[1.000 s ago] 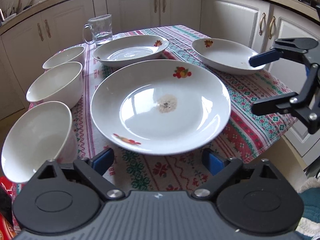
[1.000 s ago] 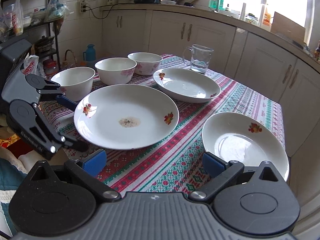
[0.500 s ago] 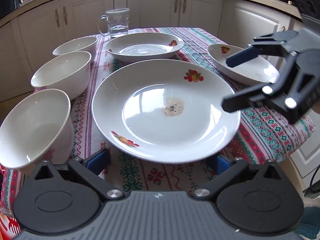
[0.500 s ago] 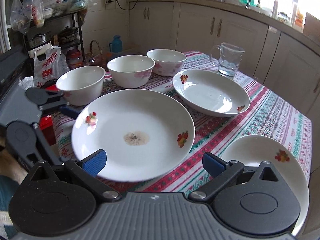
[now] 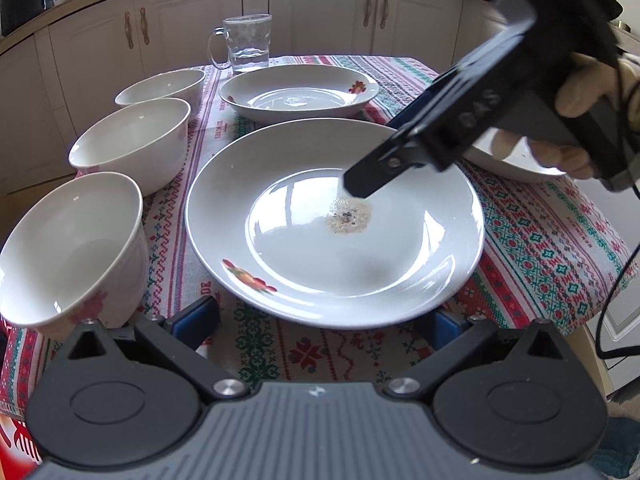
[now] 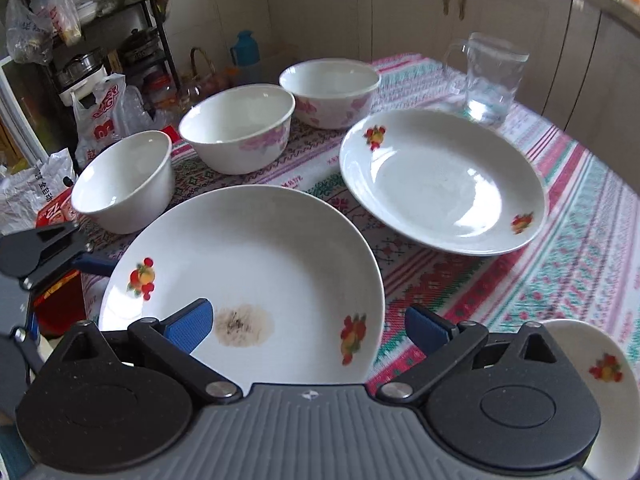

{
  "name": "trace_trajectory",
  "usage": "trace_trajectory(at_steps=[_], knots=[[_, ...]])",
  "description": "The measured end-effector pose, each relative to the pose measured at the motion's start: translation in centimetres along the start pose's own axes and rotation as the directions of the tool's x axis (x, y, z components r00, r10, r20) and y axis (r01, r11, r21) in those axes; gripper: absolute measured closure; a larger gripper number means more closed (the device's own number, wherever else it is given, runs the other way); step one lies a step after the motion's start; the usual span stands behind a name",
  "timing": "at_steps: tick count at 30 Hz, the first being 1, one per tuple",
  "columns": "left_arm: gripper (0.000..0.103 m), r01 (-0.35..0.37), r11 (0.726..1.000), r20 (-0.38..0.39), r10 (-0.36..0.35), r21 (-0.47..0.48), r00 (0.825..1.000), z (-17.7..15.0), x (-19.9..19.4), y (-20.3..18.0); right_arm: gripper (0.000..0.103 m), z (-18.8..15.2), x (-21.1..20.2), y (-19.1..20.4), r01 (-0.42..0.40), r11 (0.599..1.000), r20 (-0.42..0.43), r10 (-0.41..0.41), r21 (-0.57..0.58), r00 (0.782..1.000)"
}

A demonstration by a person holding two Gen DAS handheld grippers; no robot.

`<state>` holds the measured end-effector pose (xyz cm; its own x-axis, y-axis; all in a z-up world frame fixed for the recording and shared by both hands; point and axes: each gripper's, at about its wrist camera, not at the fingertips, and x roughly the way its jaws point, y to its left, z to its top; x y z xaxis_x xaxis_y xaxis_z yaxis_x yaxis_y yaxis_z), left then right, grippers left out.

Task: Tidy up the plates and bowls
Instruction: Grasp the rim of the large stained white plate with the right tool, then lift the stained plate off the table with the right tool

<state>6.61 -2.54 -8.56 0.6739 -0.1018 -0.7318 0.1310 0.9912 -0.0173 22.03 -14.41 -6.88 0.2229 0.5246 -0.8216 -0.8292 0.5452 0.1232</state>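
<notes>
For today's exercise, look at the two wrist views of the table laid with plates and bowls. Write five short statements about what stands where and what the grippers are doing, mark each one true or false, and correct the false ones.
1. Three white bowls stand in a row along one side of the table. True.
2. The glass mug lies tipped on its side. False: it stands upright, with a little water in it.
3. The large plate has a brownish stain at its middle. True.
4. The right gripper is shut on a bowl. False: its jaws are open, over the large plate's edge.
5. The left gripper has lifted a plate off the tablecloth. False: it is open and grips nothing.
</notes>
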Motion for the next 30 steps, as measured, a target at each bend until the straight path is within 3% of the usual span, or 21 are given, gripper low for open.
trace_trajectory(at_steps=[4,13,18,22,26,30], knots=[[0.0,0.001,1.0,0.001,-0.001,0.0,1.0,0.0,0.0,0.0,0.0,0.3,1.3,-0.9,-0.055,0.997,-0.051,0.058,0.063,0.997],[0.0,0.006,1.0,0.003,-0.006,0.004,1.0,0.1,0.1,-0.1,0.0,0.3,1.0,-2.2,-0.122,0.988,-0.03,0.126,0.097,0.992],[0.0,0.013,1.0,0.007,-0.013,0.018,1.0,0.1,0.2,-0.1,0.0,0.9,1.3,-2.2,-0.139,0.988,-0.069,0.144,0.073,0.987],[0.0,0.002,0.999,0.023,-0.003,0.051,1.0,0.2,0.0,-0.5,0.0,1.3,1.2,-2.1,-0.198,0.978,-0.097,0.203,0.064,0.974],[0.0,0.003,0.998,0.032,-0.006,0.065,0.999,0.3,0.1,-0.6,0.004,1.6,1.1,-1.7,-0.208,0.978,-0.126,0.207,0.01,0.97],[0.0,0.01,0.998,0.033,-0.012,0.062,0.999,0.3,0.1,-0.5,0.008,1.8,1.0,-2.5,-0.22,0.975,-0.12,0.222,0.026,0.968]])
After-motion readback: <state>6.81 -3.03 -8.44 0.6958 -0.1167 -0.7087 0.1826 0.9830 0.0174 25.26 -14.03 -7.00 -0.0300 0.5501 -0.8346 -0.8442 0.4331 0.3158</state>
